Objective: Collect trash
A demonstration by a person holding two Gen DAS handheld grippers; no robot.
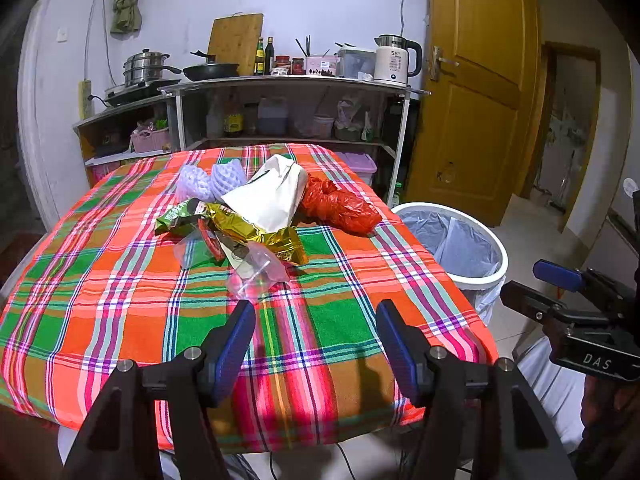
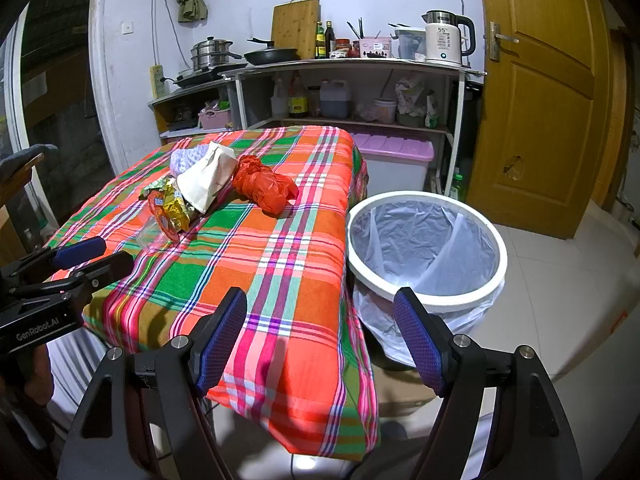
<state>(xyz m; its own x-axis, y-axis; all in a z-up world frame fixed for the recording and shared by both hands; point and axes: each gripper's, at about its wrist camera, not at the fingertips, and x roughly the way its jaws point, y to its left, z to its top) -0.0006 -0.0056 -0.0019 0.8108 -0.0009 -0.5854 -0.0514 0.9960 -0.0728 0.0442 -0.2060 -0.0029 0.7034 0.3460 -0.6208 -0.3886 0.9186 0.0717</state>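
A heap of trash lies mid-table on the plaid cloth (image 1: 120, 280): a white paper bag (image 1: 272, 196), a crumpled red plastic bag (image 1: 340, 206), a gold foil wrapper (image 1: 264, 236), a green snack packet (image 1: 176, 216), clear plastic (image 1: 252, 276) and purple foam fruit nets (image 1: 208, 180). The white bin (image 1: 472, 276) with its grey liner stands right of the table. My left gripper (image 1: 316, 316) hovers open just short of the clear plastic, holding nothing. Open and empty too, my right gripper (image 2: 320, 308) hangs over the table's near right corner beside the bin (image 2: 428, 292); the red bag (image 2: 264, 186) lies ahead.
A shelf counter (image 1: 288, 84) behind the table carries a kettle, pans, bottles and a chopping board. A lilac-lidded storage box (image 2: 396, 152) sits beyond the table. A wooden door (image 2: 544, 92) stands at right, with tiled floor around the bin.
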